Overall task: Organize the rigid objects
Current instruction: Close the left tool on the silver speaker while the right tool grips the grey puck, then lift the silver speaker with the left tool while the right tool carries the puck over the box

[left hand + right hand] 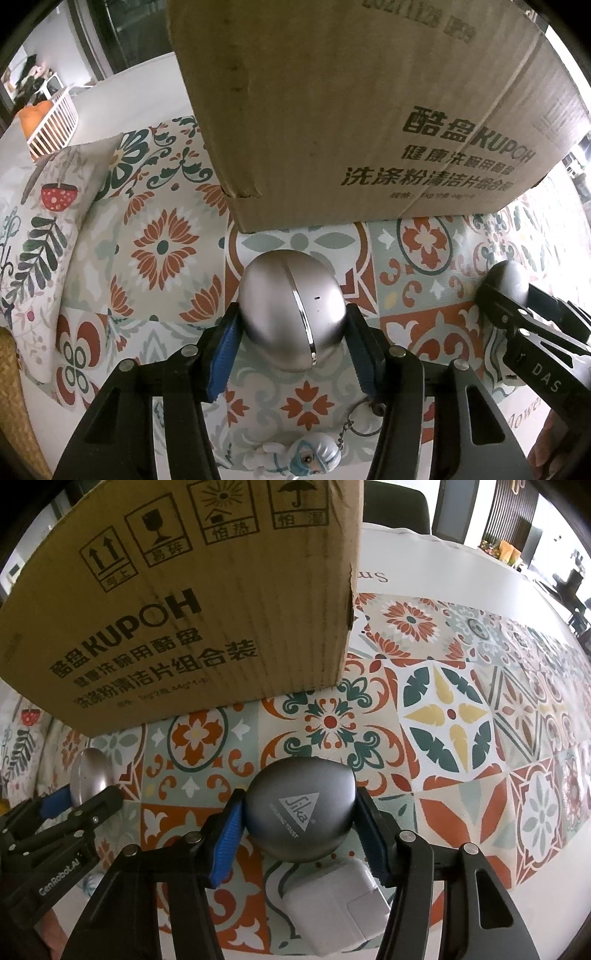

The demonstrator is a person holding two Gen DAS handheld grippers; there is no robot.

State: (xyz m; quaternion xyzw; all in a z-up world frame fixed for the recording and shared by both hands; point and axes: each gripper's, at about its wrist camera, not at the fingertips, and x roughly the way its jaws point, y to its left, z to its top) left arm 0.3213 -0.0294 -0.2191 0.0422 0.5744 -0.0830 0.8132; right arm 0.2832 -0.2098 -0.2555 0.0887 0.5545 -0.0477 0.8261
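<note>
Left gripper (291,325): both blue-padded fingers (225,354) pressed to the sides of a silver egg-shaped case (291,310) with a chrome seam, held just above the patterned cloth (162,247). The case sits close in front of the cardboard box (332,110), apart from its lower edge.

Right gripper (301,821): fingers (227,834) clamped on a dark grey round case (301,808) marked "Sika". It too hangs over the cloth (450,716), near the box (192,602), not touching it.

The two grippers are side by side; each shows at the edge of the other's view, the right one (495,295) at the right of the left wrist view, the left one (79,794) with the silver case (88,775) at the left of the right wrist view.

Below the left gripper, on the cloth: a small figure keychain (295,458) in white suit and mask, ring and chain attached. Below the right gripper: a white charger block (336,904), lying flat.

Far left in the left wrist view: a cushion (40,229) and a white slatted basket (55,125).
</note>
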